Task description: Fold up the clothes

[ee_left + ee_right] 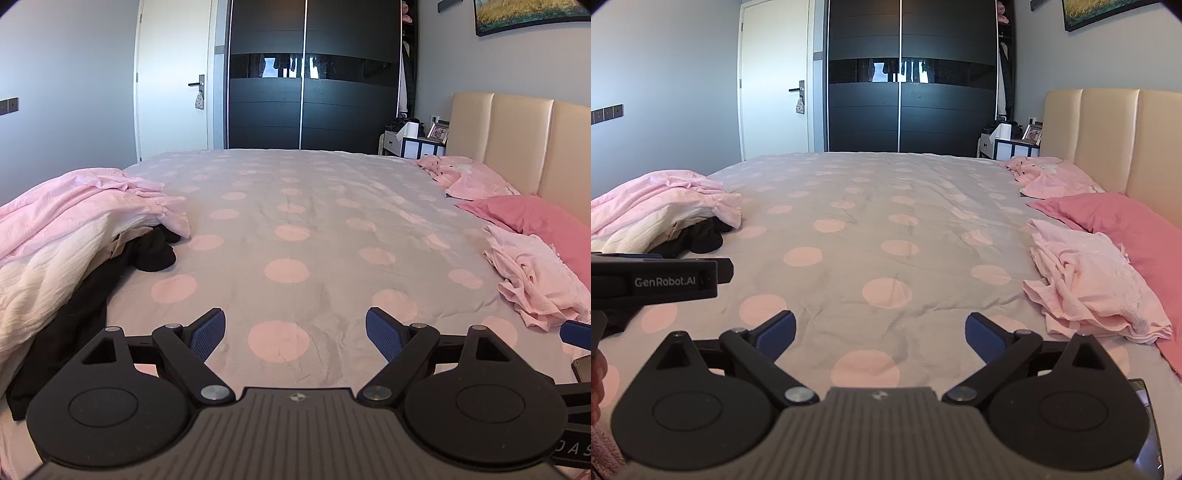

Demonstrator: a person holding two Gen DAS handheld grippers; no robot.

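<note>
A heap of clothes lies at the bed's left side: a pale pink garment (74, 206) on top, a cream knit (44, 284) under it, black clothes (147, 254) beneath. The same heap (657, 206) shows in the right wrist view. A crumpled pink garment (1086, 284) lies at the right by the pillows, also seen as pink cloth (535, 280) from the left. My left gripper (295, 332) hangs open over the bedspread, nothing between its blue pads. My right gripper (881, 332) is open too, empty, just above the spread.
The grey bedspread with pink dots (295, 221) covers the wide bed. Pink pillows (1126, 221) and a beige headboard (1108, 147) stand at the right. A black wardrobe (314, 74), a white door (173, 74) and a bedside table (417, 144) lie beyond. The left gripper's body (665, 280) juts in at the left.
</note>
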